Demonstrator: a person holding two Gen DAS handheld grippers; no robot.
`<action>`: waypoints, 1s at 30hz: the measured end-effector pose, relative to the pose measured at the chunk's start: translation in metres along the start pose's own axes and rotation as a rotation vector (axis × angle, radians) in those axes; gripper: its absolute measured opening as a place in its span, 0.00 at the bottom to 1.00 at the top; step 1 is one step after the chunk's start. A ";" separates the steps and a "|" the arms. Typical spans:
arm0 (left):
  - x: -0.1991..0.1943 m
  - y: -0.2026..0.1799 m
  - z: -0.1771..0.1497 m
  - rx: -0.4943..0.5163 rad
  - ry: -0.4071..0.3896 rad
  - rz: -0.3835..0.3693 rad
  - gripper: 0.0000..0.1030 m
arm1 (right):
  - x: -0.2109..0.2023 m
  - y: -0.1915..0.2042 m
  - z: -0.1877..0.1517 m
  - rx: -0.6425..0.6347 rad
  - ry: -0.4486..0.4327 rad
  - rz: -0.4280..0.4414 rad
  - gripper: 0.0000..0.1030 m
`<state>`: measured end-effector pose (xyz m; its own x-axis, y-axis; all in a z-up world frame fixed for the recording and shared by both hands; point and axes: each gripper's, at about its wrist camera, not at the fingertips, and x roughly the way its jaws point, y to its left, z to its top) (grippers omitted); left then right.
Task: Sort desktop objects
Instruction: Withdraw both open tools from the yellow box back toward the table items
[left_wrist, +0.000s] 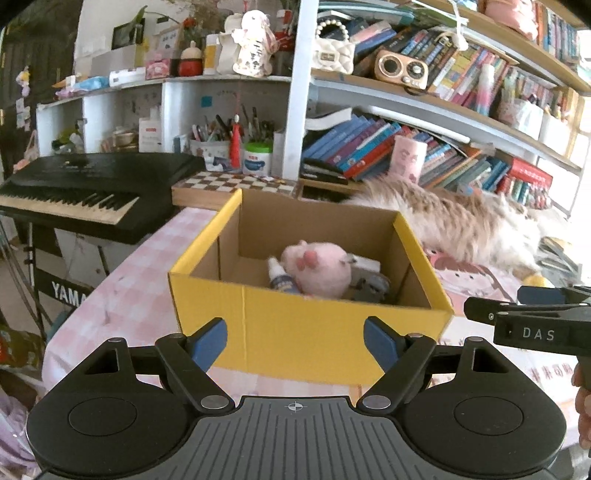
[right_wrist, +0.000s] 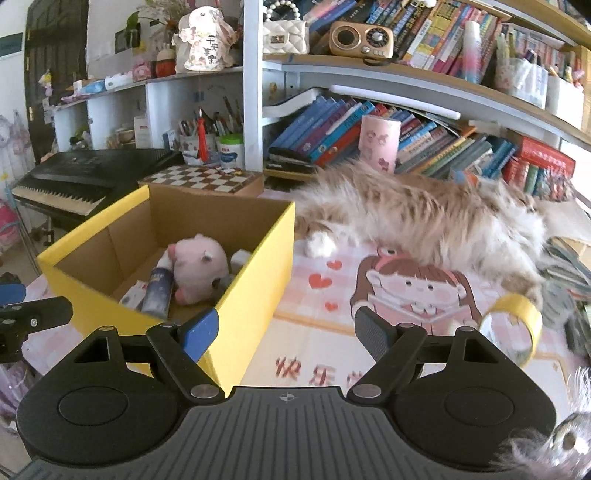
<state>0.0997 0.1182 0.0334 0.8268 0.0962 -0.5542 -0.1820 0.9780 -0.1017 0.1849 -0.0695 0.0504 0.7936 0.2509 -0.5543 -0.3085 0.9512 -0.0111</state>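
Tape roll (right_wrist: 515, 326) unsorted, right of yellow box (right_wrist: 255, 280); both tongs, left gripper (left_wrist: 295, 341) and right gripper (right_wrist: 286, 334), released, empty; next: reach, clamp.

The table (right_wrist: 314, 343), covered by a pink checked cloth printed with a cartoon girl and red hearts, carried a yellow cardboard box (right_wrist: 255, 280) near its left edge. A long-haired cat (right_wrist: 424, 218) lay stretched along the back edge. A roll of yellow tape (right_wrist: 517, 325) stood on its rim toward the right side, just beside the cat's fur.
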 end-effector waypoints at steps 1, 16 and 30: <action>-0.003 0.000 -0.003 0.004 0.003 -0.005 0.81 | -0.004 0.002 -0.004 0.007 0.003 -0.004 0.77; -0.035 0.001 -0.042 0.037 0.058 -0.021 0.81 | -0.044 0.030 -0.048 0.008 0.042 -0.015 0.77; -0.060 0.003 -0.071 0.088 0.098 -0.001 0.82 | -0.071 0.051 -0.096 0.042 0.093 -0.033 0.77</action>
<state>0.0113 0.1024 0.0074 0.7704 0.0814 -0.6323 -0.1307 0.9909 -0.0316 0.0627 -0.0564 0.0097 0.7504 0.2037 -0.6288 -0.2591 0.9658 0.0037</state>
